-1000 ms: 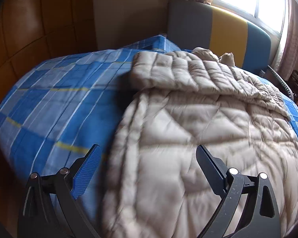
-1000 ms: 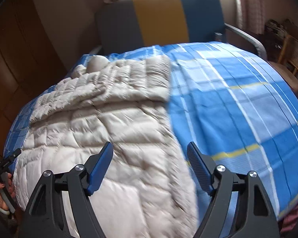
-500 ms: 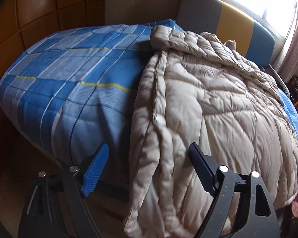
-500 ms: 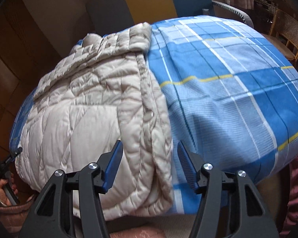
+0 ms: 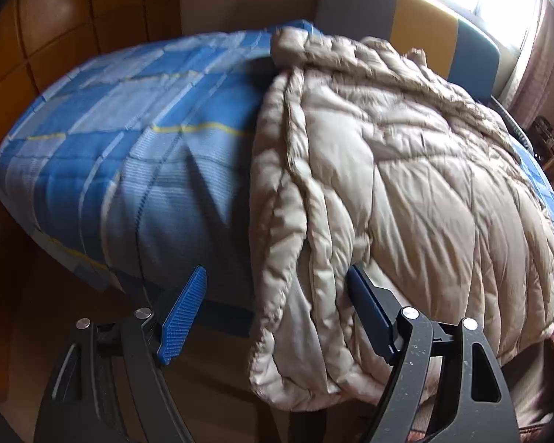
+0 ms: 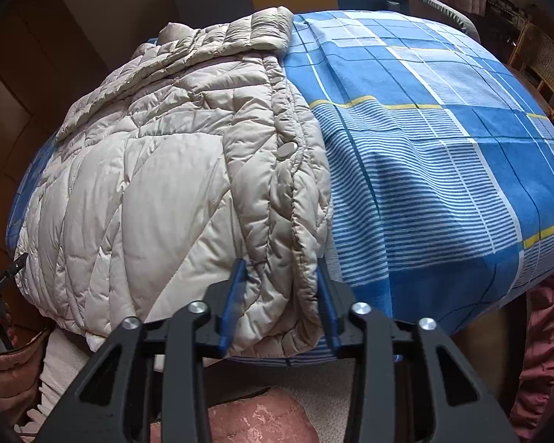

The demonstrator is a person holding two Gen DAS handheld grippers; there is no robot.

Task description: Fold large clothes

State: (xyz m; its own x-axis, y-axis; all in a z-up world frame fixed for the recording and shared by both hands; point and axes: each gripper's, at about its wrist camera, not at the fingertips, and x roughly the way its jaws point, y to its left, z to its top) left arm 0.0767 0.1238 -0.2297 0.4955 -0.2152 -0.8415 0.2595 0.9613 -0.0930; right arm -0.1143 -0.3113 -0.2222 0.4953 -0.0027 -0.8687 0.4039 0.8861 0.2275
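A: Jaws of the right gripper (image 6: 279,301) are seen partly closed, bracketing the hem of the beige quilted coat (image 6: 158,192); actual clamping cannot be told.

B: Left gripper (image 5: 277,317) is held wide apart around the opposite hem corner. Coat is laid on the blue checked bedsheet (image 6: 443,155), hem overhanging the edge.

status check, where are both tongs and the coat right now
Left tongs open, straddling the beige puffer coat at its hem corner. Right tongs narrowed around the opposite hem edge, grip unconfirmed. Coat flat on blue plaid bed, nothing in the way.
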